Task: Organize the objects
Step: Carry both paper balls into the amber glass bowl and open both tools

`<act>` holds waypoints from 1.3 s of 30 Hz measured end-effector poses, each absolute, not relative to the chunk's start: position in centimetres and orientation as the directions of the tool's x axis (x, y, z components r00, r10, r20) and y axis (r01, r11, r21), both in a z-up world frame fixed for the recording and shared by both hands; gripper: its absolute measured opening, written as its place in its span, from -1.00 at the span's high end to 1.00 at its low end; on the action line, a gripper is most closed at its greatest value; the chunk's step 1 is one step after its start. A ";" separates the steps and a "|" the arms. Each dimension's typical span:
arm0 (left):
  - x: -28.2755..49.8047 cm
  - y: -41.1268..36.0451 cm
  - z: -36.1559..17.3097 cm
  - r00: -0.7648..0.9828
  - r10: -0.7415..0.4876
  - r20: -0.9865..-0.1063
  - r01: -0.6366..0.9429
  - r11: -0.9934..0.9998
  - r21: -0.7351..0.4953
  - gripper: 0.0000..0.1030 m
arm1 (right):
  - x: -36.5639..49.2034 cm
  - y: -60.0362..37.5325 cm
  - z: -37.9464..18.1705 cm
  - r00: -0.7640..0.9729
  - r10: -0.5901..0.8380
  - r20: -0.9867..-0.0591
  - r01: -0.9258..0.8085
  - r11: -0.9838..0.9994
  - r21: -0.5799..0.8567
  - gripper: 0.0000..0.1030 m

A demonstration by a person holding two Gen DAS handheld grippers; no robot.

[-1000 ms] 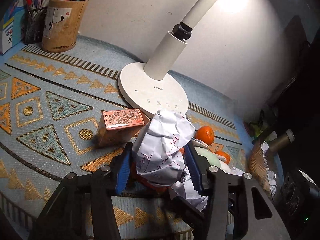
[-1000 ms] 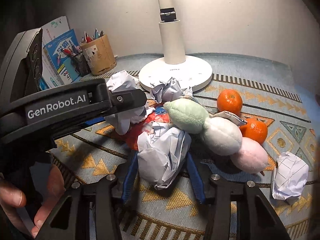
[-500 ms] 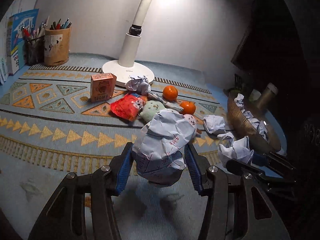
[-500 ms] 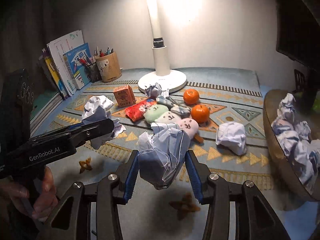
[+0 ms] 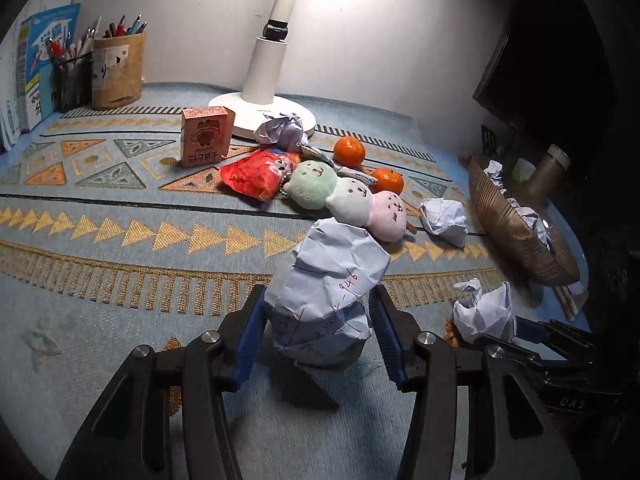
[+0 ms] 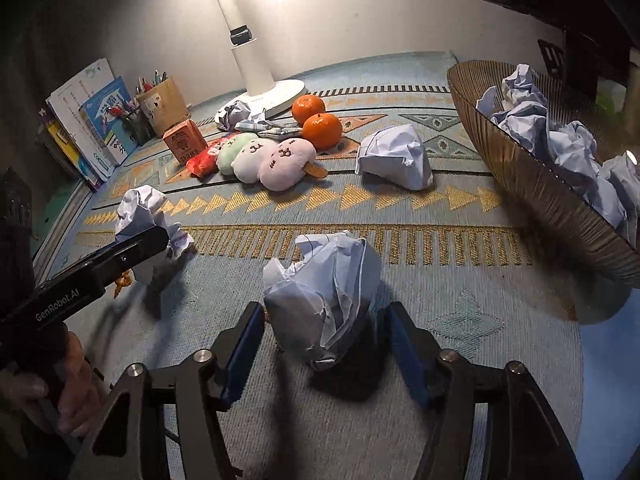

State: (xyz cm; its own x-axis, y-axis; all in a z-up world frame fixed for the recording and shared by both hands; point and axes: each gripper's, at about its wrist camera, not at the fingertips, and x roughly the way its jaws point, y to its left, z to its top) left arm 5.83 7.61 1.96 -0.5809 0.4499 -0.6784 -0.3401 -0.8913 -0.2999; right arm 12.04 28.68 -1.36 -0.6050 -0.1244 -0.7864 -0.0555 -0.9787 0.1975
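1. Sorting crumpled paper into the ribbed bowl point(image 6: 532, 184); right gripper point(image 6: 326, 344) jaws opening, paper wad point(image 6: 328, 292) loose between them, short of the bowl.
2. Left gripper point(image 5: 316, 338) clamped on written-on paper ball point(image 5: 328, 284); next, carry it over the rim.
3. A second ago both worked beside the lamp point(image 5: 264, 76).

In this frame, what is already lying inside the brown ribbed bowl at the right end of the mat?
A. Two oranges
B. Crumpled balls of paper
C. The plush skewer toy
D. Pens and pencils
B. The brown ribbed bowl holds several crumpled paper balls, while the oranges and the plush skewer toy lie out on the mat, and the pens stand in a holder by the wall.
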 end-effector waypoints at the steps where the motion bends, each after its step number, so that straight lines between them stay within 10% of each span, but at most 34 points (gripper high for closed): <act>1: 5.8 7.7 1.9 -0.578 0.448 -0.682 -0.339 -0.892 -0.299 0.06 | 12.3 28.8 -1.4 -0.604 -0.128 -0.787 -0.054 -0.978 0.200 -0.33; 11: 6.2 8.3 2.1 -0.594 0.426 -0.682 -0.352 -0.900 -0.256 0.05 | 11.3 28.8 -1.1 -0.616 -0.140 -0.775 -0.082 -0.967 0.240 -0.33; 20: 6.2 9.1 2.8 -0.606 0.391 -0.693 -0.344 -0.914 -0.215 0.05 | 11.8 29.1 -0.2 -0.640 -0.157 -0.752 -0.062 -0.965 0.255 0.09; 39: 3.3 31.1 13.0 -0.485 0.701 -0.524 -0.691 -0.674 -0.262 0.05 | 14.5 46.3 12.8 -0.827 0.167 -0.537 -0.356 -0.895 0.269 0.09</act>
State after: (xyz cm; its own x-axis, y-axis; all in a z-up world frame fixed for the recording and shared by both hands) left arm 3.33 31.07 13.05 -0.4847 0.7006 -0.5237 -0.6907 -0.6739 -0.2622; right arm 14.46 46.25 12.77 -0.8268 0.1668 -0.5371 -0.3556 -0.8949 0.2695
